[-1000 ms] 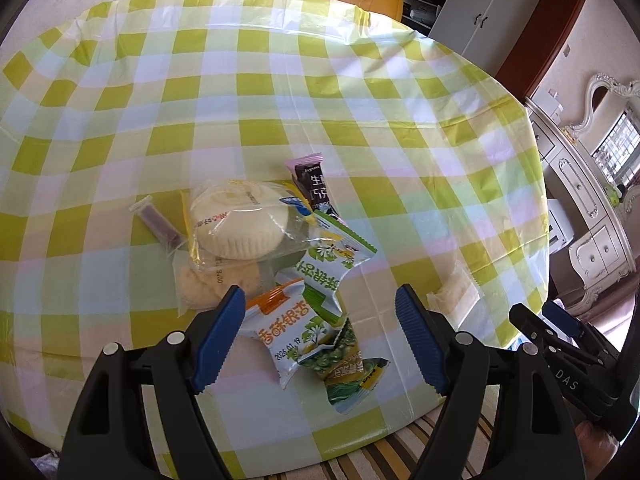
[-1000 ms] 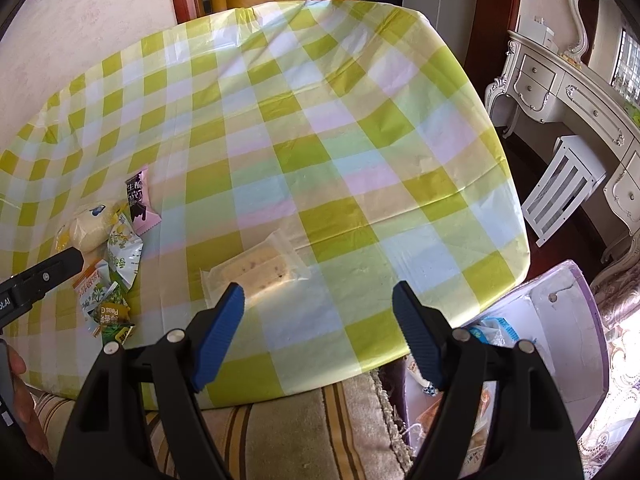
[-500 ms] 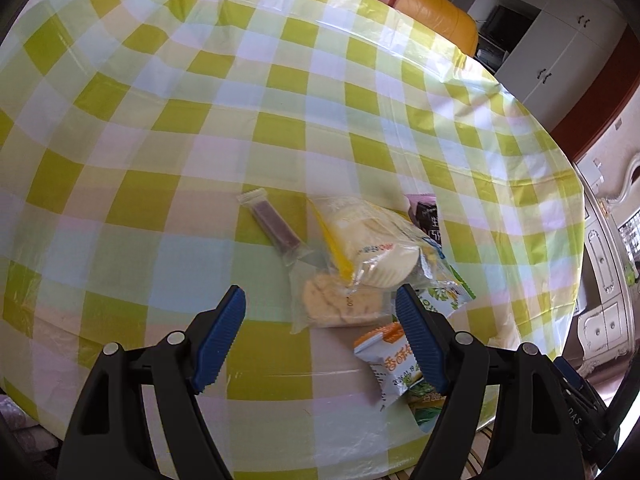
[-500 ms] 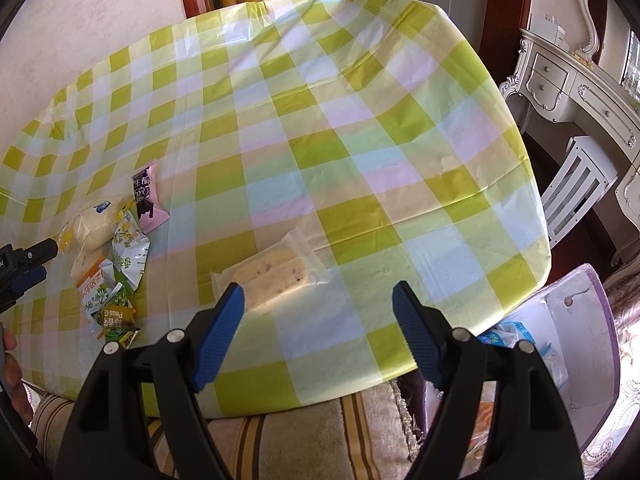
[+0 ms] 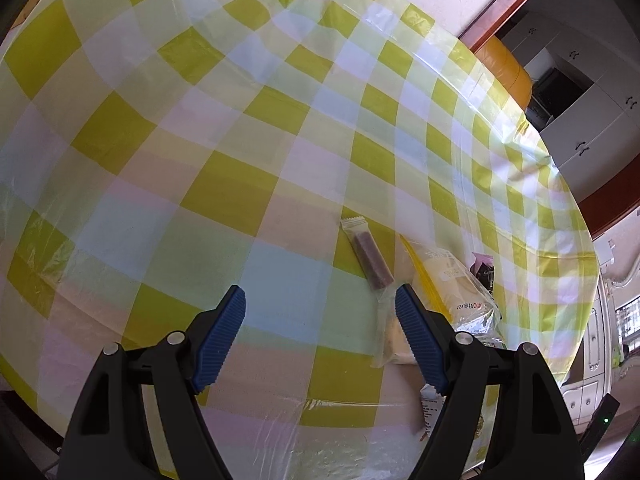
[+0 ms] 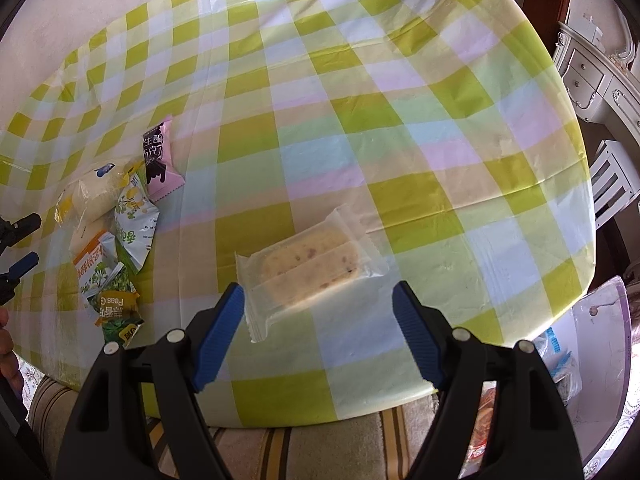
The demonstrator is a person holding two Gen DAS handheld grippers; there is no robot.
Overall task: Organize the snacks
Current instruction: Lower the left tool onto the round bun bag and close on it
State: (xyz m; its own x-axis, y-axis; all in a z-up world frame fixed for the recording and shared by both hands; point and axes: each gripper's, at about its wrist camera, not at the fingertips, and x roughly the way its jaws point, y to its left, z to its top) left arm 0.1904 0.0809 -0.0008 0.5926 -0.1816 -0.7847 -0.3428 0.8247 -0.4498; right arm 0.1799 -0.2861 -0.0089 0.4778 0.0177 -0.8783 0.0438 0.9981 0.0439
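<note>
1. We read the step as the approach to the first pick: no snack is held yet, both grippers hang over the table (image 6: 420, 92) with nothing between the jaws.
2. Right gripper (image 6: 318, 332): jaws wide apart, empty. The cake (image 6: 310, 266), in a clear wrapper, lies flat on the table just ahead of the gripper, nearer its left finger. The wrapper's near corner reaches in beside that pad; we can't tell if it touches.
3. Left gripper (image 5: 320, 336): jaws wide apart, empty, aimed at bare cloth. The bar (image 5: 370, 260) lies just ahead of its right finger, outside the gap.
4. The pile (image 6: 116, 236) of the other packets sits well left of the cake, near the table's front edge; the pink packet (image 6: 158, 160) lies at its far end.
5. The bin (image 6: 592, 344) stands below the table edge, right of the cake. We guess that's the target.
6. Next move, in our judgement: lower the right gripper, centre it on the cake, close gently, since the cake looks soft and the wrapper slippery.
</note>
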